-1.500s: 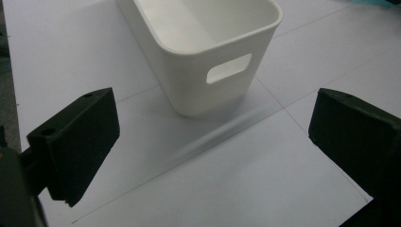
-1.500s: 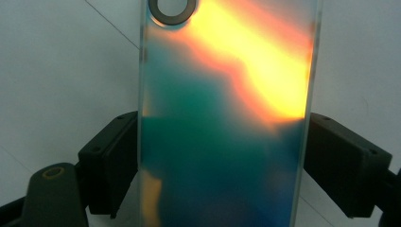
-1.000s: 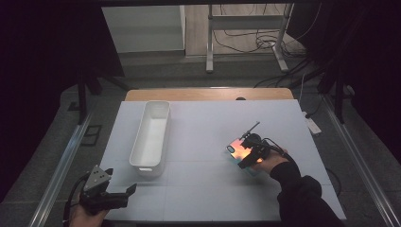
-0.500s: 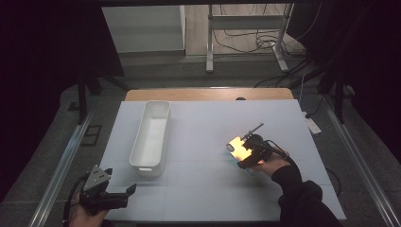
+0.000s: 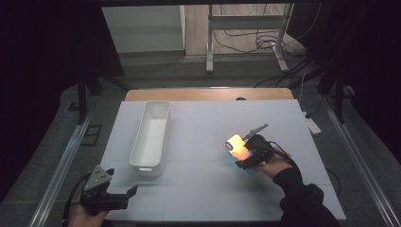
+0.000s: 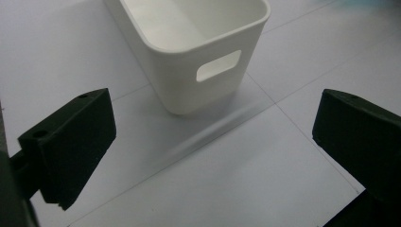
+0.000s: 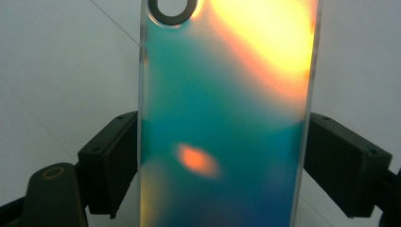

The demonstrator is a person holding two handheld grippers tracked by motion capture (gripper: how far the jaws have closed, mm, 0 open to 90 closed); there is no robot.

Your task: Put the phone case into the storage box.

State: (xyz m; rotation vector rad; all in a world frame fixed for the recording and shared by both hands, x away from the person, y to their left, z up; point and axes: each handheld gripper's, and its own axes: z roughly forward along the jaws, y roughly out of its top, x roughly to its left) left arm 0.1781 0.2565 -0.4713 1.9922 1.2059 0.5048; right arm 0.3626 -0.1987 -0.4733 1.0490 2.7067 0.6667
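At far left of the high view, near the table's front edge: left gripper, held in a hand at the table's near left corner, grey three-cornered plate on top, black jaws pointing right along the white surface. Jaws wide apart, having just been opening, nothing between them; the left gripper view shows bare table in the gap and the short end of the bin beyond

Next rightward, left of centre: white bin, long and narrow, lying lengthwise away from the person, open top, slot handle in its near end wall. Interior looks empty as far as the views reach. Stands apart from both grippers

Right of centre: phone case, iridescent, glowing orange-yellow in the high view, teal and orange in the right gripper view, round camera cut-out at its far end. Held above the white table surface, well apart from the bin

At right: right gripper, in a hand whose dark sleeve enters from the lower right. Jaws clamped on the phone case, one pad on each long edge, near its lower part
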